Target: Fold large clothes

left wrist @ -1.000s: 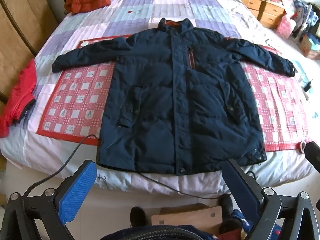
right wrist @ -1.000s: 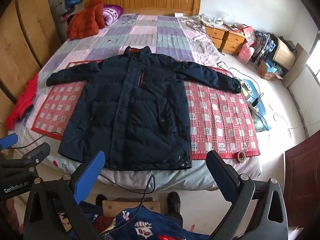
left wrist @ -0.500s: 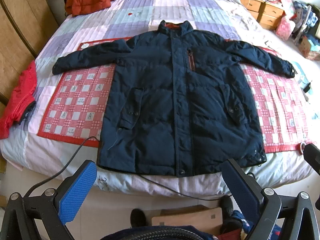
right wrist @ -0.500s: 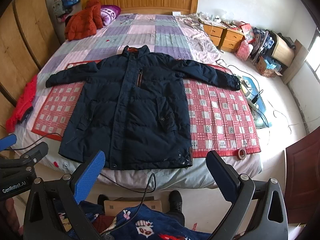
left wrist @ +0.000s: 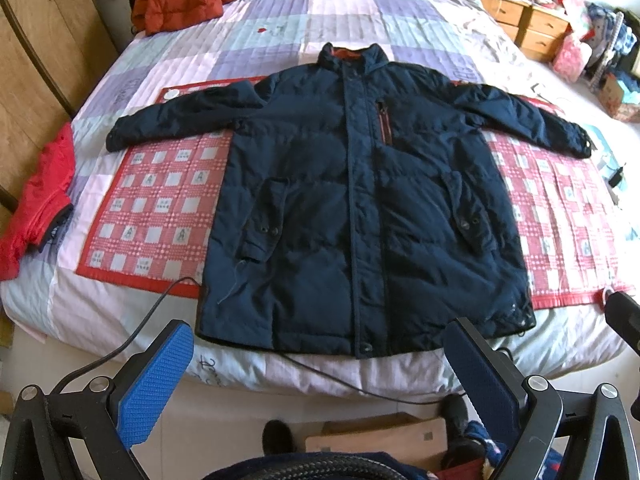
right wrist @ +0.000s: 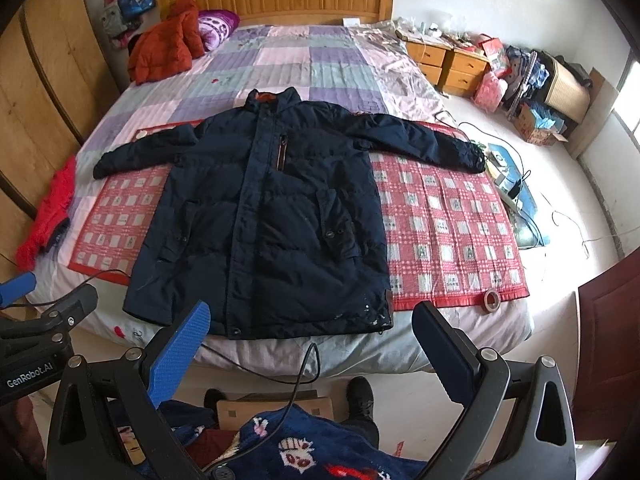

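Observation:
A large navy padded jacket (left wrist: pixel 360 208) lies flat and face up on the bed, zipped, both sleeves spread out to the sides, collar toward the headboard. It also fills the middle of the right wrist view, jacket (right wrist: pixel 264 224). My left gripper (left wrist: pixel 320 344) hangs open in front of the jacket's hem, off the bed's near edge, holding nothing. My right gripper (right wrist: pixel 312 328) is open too, just before the hem's right half, empty. The left gripper's body (right wrist: pixel 44 320) shows at the left edge of the right wrist view.
A red checked mat (left wrist: pixel 152 208) lies under the jacket on the quilted bed (right wrist: pixel 304 64). An orange jacket (right wrist: pixel 164 46) sits near the headboard, a red garment (left wrist: pixel 40 188) hangs at the left edge. A tape roll (right wrist: pixel 491 299) rests at the mat's right corner. Black cables (left wrist: pixel 132 340) trail over the near edge. A person's shoes and a cardboard box (right wrist: pixel 276 404) are below.
Both grippers have drifted slightly closer to the bed and the view has shifted a little; the jacket has not moved and both grippers stay open.

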A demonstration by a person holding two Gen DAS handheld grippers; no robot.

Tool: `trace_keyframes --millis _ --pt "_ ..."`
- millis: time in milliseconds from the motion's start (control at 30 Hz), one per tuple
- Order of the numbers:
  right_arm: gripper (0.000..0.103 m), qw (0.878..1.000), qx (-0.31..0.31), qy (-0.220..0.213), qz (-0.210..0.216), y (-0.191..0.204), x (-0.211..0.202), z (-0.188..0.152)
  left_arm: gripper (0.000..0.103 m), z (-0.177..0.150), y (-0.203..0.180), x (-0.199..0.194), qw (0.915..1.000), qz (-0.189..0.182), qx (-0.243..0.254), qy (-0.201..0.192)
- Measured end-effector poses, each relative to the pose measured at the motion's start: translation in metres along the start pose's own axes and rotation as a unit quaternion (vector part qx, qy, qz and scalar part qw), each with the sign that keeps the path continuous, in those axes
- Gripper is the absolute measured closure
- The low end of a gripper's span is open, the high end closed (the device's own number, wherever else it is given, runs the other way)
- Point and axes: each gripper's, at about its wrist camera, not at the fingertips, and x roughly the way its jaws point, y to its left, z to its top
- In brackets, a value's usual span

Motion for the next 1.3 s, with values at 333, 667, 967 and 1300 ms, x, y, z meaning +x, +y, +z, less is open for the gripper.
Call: trace_keyframes --millis 333,667,967,1300 --pt "0.000 1.000 0.010 0.010 0.008 -0.003 0.009 0.005 0.000 0.007 0.006 0.004 1.0000 0.002 -0.004 0.004" --pt "0.000 1.000 0.010 0.011 0.009 0.002 0.015 0.011 0.000 0.015 0.015 0.010 1.0000 0.004 -0.007 0.004" --pt "0.000 1.000 0.012 0.015 0.009 0.003 0.023 0.022 0.000 0.016 0.012 0.015 0.9999 0.003 -0.010 0.005" --pt "0.000 1.000 0.009 0.024 0.018 0.001 0.043 0.035 0.000 0.026 0.007 0.032 0.9998 0.009 -0.016 0.012"
